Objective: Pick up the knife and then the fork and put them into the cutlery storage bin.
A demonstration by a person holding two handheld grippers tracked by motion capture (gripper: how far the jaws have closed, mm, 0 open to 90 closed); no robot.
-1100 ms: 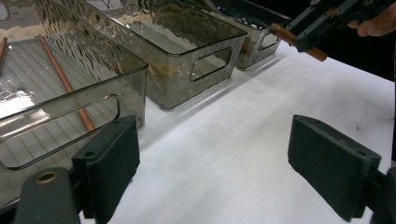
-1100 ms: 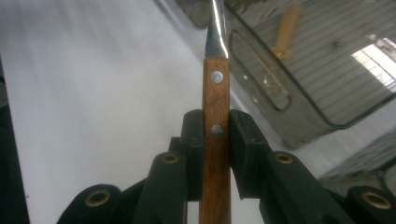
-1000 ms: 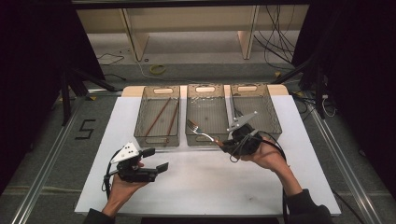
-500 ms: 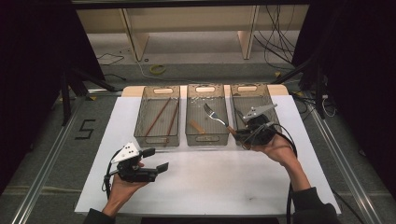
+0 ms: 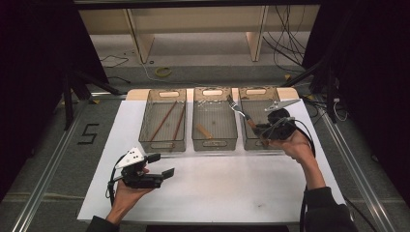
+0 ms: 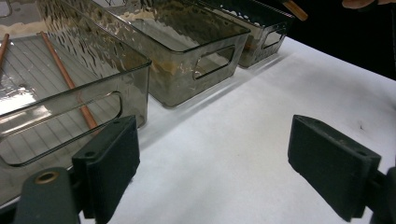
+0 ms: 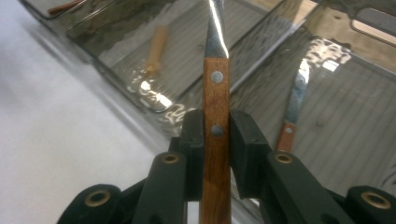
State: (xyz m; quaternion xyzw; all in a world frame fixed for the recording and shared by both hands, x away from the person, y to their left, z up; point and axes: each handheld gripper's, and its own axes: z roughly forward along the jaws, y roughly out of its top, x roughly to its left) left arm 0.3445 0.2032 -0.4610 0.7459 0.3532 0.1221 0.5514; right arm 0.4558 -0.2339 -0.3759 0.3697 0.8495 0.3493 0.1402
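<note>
The right gripper [image 7: 216,140] is pinching a fork's [image 5: 238,110] wooden handle, its metal end pointing up and away over the bins [image 5: 256,145]; the left gripper [image 6: 212,163] is sitting spread wide.

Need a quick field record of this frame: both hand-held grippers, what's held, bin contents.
left hand-held gripper: open, empty, low over the white table
right hand-held gripper: shut on wooden-handled fork, over the right bin
fork head: over the gap between the middle bin and the right bin
left bin: two brown sticks
middle bin: one short wooden piece
right bin contents: wooden-handled utensil with a metal blade
</note>
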